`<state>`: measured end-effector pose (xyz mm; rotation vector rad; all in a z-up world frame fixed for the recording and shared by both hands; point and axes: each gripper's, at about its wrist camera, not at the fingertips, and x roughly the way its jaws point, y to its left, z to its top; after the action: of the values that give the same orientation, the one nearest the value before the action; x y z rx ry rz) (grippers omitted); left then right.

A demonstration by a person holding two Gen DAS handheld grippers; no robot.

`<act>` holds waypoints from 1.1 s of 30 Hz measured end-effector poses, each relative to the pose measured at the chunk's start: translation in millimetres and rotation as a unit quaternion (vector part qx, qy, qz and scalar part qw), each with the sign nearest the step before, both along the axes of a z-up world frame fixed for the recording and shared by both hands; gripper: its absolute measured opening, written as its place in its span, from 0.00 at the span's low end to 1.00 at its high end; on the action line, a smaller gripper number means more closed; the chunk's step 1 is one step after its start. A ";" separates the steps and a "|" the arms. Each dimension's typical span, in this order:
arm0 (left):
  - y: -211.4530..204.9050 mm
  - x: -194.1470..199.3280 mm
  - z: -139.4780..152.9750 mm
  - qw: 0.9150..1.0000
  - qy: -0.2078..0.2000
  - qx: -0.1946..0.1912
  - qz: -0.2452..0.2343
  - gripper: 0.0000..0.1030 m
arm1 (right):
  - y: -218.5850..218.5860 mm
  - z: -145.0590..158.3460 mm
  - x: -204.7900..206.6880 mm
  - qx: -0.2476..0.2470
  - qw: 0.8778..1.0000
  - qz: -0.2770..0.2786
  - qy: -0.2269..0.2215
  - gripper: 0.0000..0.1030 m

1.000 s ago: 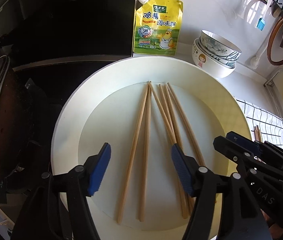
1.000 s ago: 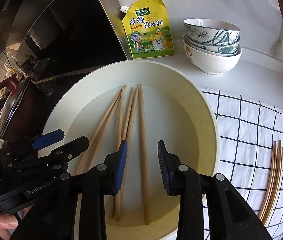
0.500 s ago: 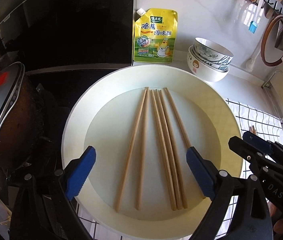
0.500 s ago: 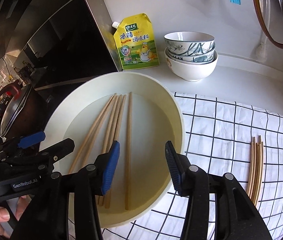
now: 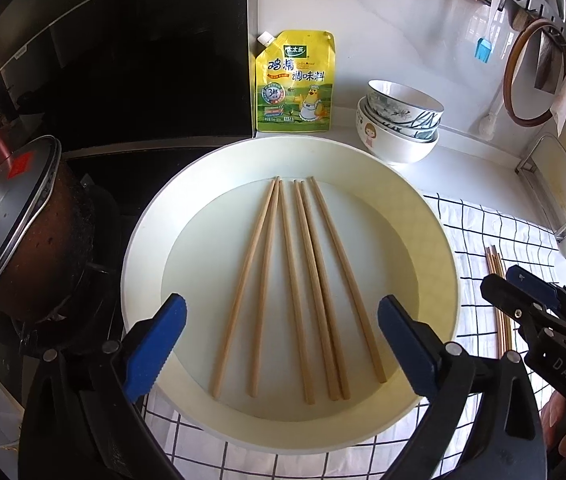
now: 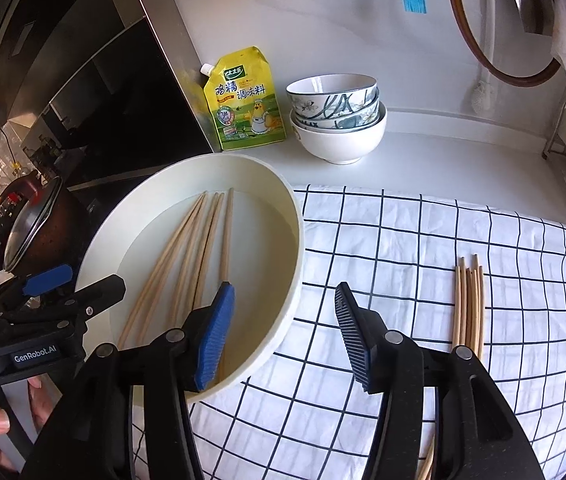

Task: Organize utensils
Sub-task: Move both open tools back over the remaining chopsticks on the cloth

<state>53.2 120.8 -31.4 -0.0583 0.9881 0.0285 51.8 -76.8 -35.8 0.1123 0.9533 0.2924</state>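
Six pale wooden chopsticks fan across the round cream basin at frame centre. Left gripper and right gripper gape wide, seemingly empty.

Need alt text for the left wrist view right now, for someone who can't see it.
The open left gripper hovers over a cream basin holding six wooden chopsticks fanned lengthwise. Behind stand a yellow seasoning pouch and stacked bowls.

Chopsticks in basin, bowls behind it.
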 end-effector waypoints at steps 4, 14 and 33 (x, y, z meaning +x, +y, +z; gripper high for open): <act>-10.4 -6.3 4.9 1.000 -0.008 0.001 -0.001 0.93 | -16.9 1.6 -6.8 -0.001 1.000 -0.010 0.000 0.50; -55.2 -13.9 0.5 0.999 0.009 -0.004 -0.031 0.93 | -68.6 -1.0 -24.6 -0.005 0.999 -0.043 0.005 0.51; -164.7 -15.7 -25.6 0.991 0.046 0.004 -0.124 0.93 | -170.1 -25.8 -58.0 0.003 0.992 -0.123 0.026 0.51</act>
<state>37.5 -43.9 -57.0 0.0750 1.0810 -0.1950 -6.2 -246.9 -61.6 0.2423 0.9789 0.0653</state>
